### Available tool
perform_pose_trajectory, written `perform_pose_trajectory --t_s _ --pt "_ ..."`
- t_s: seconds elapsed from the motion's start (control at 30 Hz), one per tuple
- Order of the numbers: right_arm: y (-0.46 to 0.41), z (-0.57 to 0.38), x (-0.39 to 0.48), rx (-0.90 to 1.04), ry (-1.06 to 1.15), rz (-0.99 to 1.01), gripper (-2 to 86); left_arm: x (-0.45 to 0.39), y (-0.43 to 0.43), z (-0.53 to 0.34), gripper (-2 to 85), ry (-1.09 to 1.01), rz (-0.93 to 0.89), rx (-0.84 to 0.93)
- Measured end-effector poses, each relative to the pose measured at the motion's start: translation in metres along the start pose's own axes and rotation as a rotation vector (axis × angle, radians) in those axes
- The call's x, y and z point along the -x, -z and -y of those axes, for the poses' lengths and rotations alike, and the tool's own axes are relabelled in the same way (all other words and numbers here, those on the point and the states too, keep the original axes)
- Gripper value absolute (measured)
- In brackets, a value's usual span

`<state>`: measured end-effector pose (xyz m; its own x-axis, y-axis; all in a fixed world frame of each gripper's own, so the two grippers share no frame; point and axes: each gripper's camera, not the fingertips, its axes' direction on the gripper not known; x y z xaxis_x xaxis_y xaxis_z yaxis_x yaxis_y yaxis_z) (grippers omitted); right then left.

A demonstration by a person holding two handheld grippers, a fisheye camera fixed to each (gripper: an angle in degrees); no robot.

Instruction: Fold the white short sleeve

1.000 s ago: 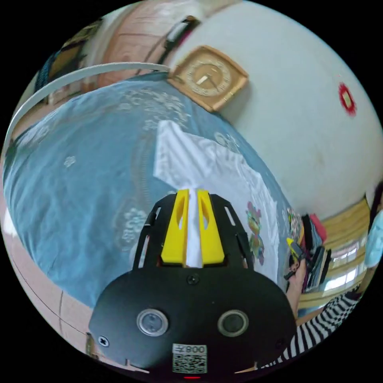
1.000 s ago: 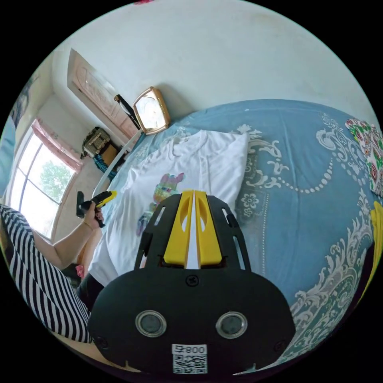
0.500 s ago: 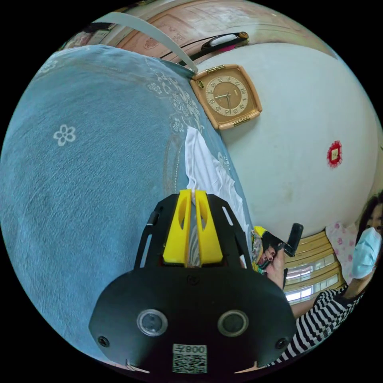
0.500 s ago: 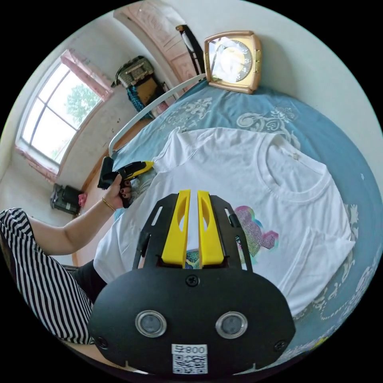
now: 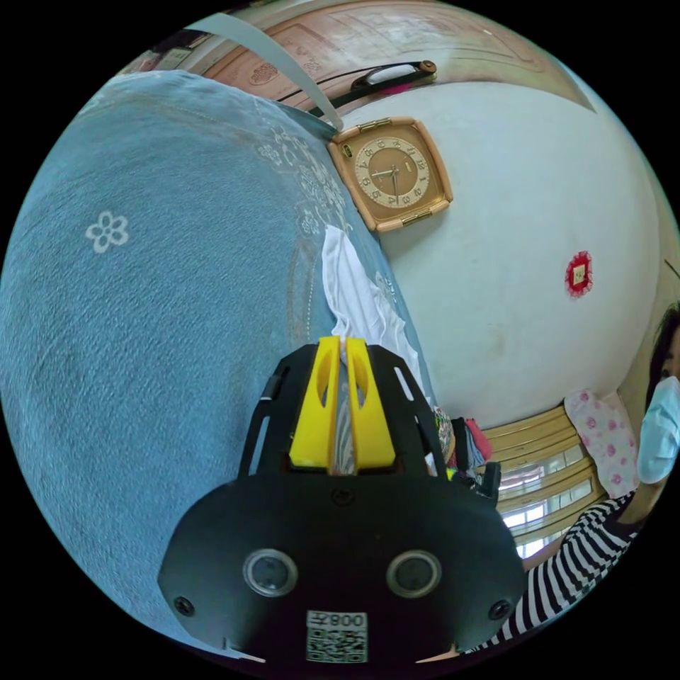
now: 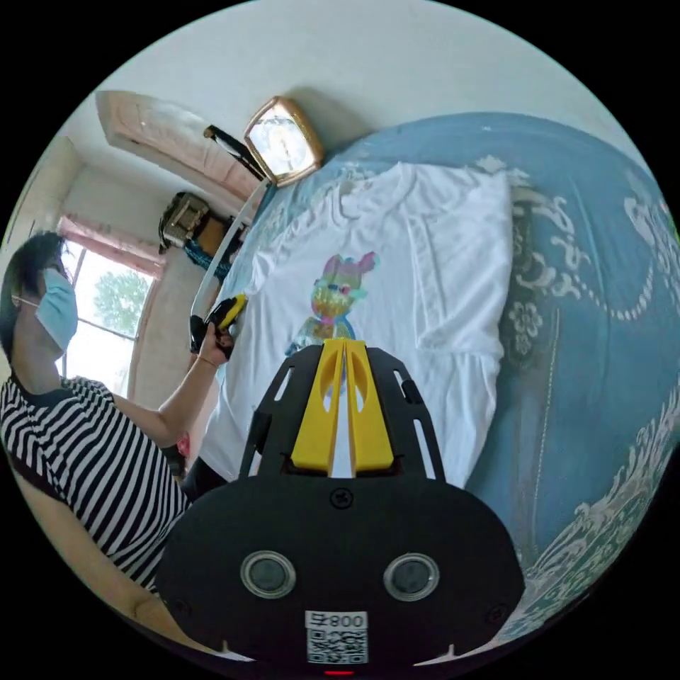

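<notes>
While both grippers pinch it, white shirt [image 6: 425, 269] shows no legible writing.

White shirt [image 6: 425, 262], rainbow print; blue bedspread [image 6: 588, 340], white scrollwork; yellow-jawed tool [image 6: 343, 347].

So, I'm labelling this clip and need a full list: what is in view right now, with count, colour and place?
T-shirt: one, white with a colourful print, spread flat on the bed, right sleeve side already folded in.
Bedspread: one, blue with a white pattern, under the shirt.
Clock: one, tan frame, leaning on the wall at the bed's far edge.
Wall ornament: one, red, on the white wall.
Window: one, bright, pink trim above, behind the person.
Left gripper: one, yellow jaws on black, jaws near together at the shirt's edge; cloth between them unclear.
Right gripper: one, same colours, jaws closed over the shirt's lower part.
Person: one, striped top.
</notes>
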<state>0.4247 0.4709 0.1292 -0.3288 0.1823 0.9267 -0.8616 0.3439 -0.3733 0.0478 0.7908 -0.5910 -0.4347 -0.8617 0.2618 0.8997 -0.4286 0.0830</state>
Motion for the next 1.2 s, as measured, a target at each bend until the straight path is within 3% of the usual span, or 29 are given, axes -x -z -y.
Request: perform_pose_trajectory --t_s 0.23,0.4,0.7,0.9,0.97,1.2 --pt "-0.126 0.163 0.128 0.137 0.435 0.108 4.7 -0.017 0.028 -0.004 1.5 -0.026 -0.037 0.004" --pt "-0.252 0.260 0.241 0.318 0.626 0.007 6.4 -0.028 0.040 -0.011 1.5 -0.043 -0.047 -0.001" --pt "-0.350 0.315 0.293 0.448 0.626 -0.257 4.7 -0.044 0.045 -0.029 1.4 -0.062 -0.066 0.016" --pt "-0.360 0.337 0.302 0.459 0.648 -0.282 2.4 -0.054 0.038 -0.046 1.6 -0.063 -0.054 0.018" --pt "-0.358 0.343 0.300 0.461 0.647 -0.239 2.0 -0.056 0.035 -0.052 1.6 -0.060 -0.051 0.015" --pt "-0.284 0.378 0.248 0.311 0.498 0.231 1.5 -0.079 0.018 -0.081 1.6 -0.161 -0.059 0.004"
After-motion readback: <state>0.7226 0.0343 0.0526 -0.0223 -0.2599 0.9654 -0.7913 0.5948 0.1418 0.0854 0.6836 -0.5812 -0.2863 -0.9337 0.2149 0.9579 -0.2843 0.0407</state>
